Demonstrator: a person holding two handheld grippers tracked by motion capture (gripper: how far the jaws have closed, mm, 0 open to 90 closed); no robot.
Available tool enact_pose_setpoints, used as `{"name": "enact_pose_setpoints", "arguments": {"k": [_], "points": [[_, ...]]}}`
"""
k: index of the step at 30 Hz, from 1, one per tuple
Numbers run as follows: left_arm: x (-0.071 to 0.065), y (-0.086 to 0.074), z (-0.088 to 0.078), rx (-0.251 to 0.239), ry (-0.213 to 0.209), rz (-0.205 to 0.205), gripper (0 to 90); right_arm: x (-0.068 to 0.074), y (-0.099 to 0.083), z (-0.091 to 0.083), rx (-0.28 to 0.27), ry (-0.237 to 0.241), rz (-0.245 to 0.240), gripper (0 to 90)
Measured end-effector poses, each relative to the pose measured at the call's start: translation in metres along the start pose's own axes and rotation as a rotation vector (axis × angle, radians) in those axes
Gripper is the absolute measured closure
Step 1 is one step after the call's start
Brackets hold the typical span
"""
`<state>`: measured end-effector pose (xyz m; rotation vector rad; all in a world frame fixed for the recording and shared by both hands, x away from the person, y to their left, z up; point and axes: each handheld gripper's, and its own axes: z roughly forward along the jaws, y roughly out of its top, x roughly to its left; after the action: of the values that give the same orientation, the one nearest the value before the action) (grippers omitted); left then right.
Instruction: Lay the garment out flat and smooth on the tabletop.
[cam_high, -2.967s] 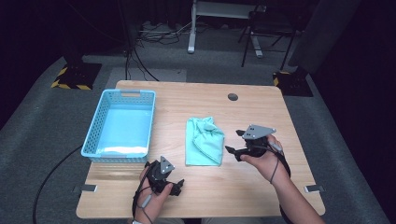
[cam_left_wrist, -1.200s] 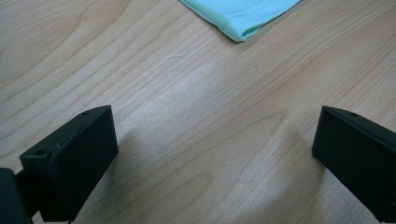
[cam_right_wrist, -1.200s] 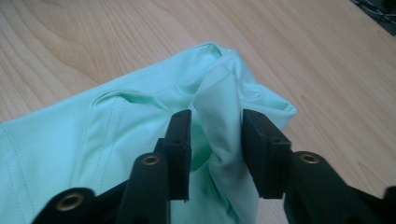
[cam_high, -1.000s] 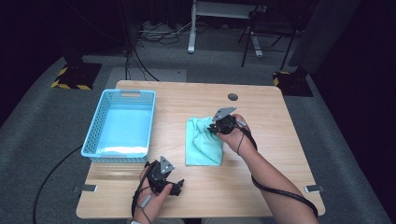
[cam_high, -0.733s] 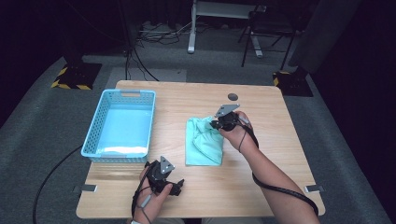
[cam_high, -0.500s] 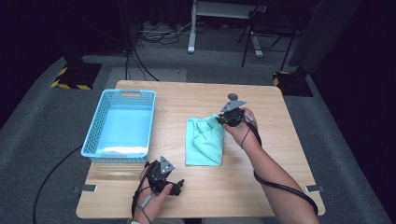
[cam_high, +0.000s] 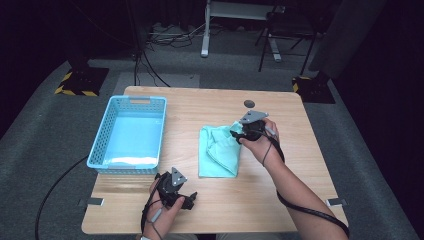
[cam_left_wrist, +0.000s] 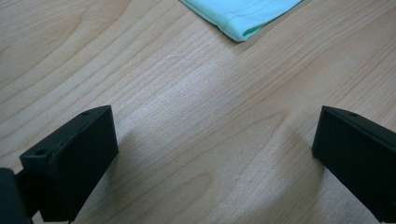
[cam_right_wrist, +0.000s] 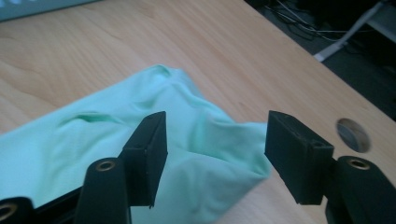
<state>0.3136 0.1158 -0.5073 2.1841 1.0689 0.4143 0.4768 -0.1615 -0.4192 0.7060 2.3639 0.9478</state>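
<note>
High view: a folded mint-green cloth (cam_high: 218, 152) lies near the middle of the pale wooden table (cam_high: 210, 210), with bare wood open on every side, and the right gripper (cam_high: 239, 133) sits over its far right corner, jaws just opened and parted above the fabric without pinching it. Near the front edge, well apart from the cloth, the left gripper (cam_high: 190, 199) rests with jaws spread wide over bare wood. A light-blue perforated plastic basket (cam_high: 102, 142) stands at the left side, and a small round grey grommet (cam_high: 248, 104) lies beyond the cloth.

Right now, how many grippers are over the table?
2: the left gripper near the table's front edge, jaws open; the right gripper at the green cloth's far right corner, open.
</note>
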Motion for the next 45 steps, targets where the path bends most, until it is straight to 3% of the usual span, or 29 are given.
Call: {"name": "enact_pose_setpoints", "arguments": {"k": [8,20,22,25,26,29,37,45], "points": [[0.0,0.0,0.0,0.0,0.0,0.001,0.0,0.035,0.008,0.01,0.01,0.122,-0.026,32.8],[0.0,0.0,0.0,0.001,0.001,0.001,0.0,0.067,0.004,0.045,0.067,0.22,-0.044,29.9],[0.0,0.0,0.0,0.0,0.001,0.0,0.0,0.07,0.003,0.05,0.094,0.226,-0.073,40.1],[0.0,0.0,0.0,0.0,0.001,-0.001,0.0,0.068,0.001,0.053,0.154,0.238,-0.1,74.3],[0.0,0.0,0.0,-0.001,0.001,-0.001,0.0,0.066,0.001,0.052,0.159,0.235,-0.101,81.9],[0.0,0.0,0.0,0.002,0.001,0.002,0.0,0.061,0.001,0.043,0.136,0.217,-0.093,87.4],[0.0,0.0,0.0,0.001,0.001,0.001,0.0,0.042,0.001,0.0,0.068,0.166,-0.069,87.5],[0.0,0.0,0.0,-0.001,0.002,-0.004,0.0,0.03,-0.012,-0.035,0.028,0.137,-0.032,87.1]]}}
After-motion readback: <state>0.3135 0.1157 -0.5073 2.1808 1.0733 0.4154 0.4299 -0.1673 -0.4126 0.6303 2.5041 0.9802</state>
